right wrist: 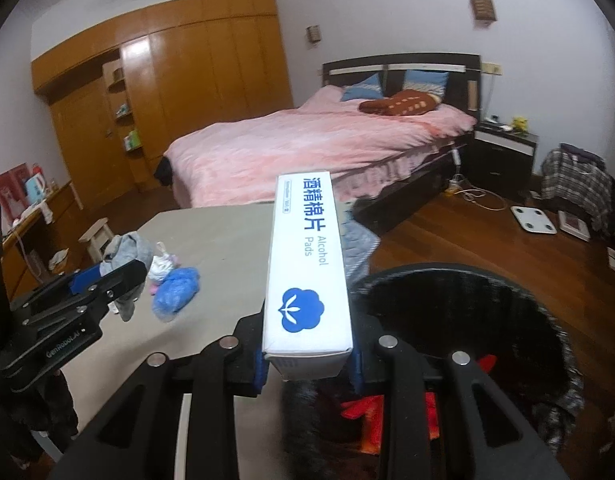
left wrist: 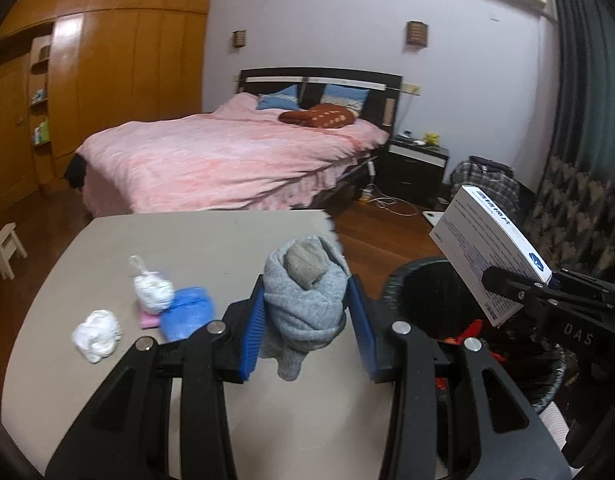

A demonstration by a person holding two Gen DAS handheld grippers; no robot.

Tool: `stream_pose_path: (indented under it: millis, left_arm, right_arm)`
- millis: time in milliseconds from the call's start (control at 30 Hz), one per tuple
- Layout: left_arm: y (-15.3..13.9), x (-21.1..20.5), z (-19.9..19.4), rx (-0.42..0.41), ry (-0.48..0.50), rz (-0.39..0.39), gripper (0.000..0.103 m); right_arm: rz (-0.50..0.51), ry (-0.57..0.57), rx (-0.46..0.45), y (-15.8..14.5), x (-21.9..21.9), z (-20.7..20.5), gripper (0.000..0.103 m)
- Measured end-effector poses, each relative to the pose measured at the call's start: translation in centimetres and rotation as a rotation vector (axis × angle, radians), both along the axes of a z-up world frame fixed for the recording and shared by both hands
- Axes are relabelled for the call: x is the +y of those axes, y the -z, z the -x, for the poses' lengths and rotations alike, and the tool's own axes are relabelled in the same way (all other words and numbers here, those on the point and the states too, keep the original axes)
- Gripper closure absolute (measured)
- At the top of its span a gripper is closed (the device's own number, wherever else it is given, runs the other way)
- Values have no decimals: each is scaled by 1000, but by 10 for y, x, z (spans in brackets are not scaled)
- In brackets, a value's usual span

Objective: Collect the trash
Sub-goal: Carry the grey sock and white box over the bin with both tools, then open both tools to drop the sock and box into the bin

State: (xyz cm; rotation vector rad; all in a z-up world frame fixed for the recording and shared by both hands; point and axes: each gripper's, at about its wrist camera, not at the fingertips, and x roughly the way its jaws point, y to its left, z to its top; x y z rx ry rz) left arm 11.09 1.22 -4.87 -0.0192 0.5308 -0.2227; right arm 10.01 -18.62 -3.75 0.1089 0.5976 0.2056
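My left gripper [left wrist: 307,316] is shut on a rolled grey sock [left wrist: 307,292], which hangs between the blue pads [left wrist: 253,320] above the grey table [left wrist: 187,240]. The right wrist view shows that same gripper [right wrist: 115,280] and sock [right wrist: 127,252] at the left. My right gripper [right wrist: 307,360] is shut on a white alcohol pads box [right wrist: 307,264], held lengthwise near the rim of a black bin [right wrist: 447,270]. The left wrist view has the box [left wrist: 495,248] over the bin [left wrist: 411,268]. A white crumpled tissue [left wrist: 97,334], a small knotted bag [left wrist: 151,288] and a blue plastic wad [left wrist: 187,312] lie on the table.
Red trash [right wrist: 367,408] lies inside the bin. Beyond the table stands a bed with a pink cover [left wrist: 227,156]. A small wooden stool [left wrist: 5,248] is on the left, and a white scale [right wrist: 533,218] lies on the wooden floor at the right.
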Motion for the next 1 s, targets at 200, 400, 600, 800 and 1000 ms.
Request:
stream_pose_path:
  millis: [200, 400, 600, 800, 1000]
  left_arm:
    - [0, -39, 2, -9, 78, 0, 65]
    - [1, -77, -2, -22, 155, -9, 65]
    - [4, -111, -8, -20, 215, -5, 65]
    - [11, -142, -13, -17, 267, -12, 65]
    - [20, -165, -20, 9, 320, -11, 57]
  right_arm:
    - [2, 90, -4, -2, -41, 15, 73]
    - [12, 165, -8, -1, -75, 25, 73]
    - [23, 217, -1, 5, -98, 30, 73]
    - [29, 249, 17, 16, -117, 30, 73]
    - [31, 290, 52, 30, -131, 27, 64]
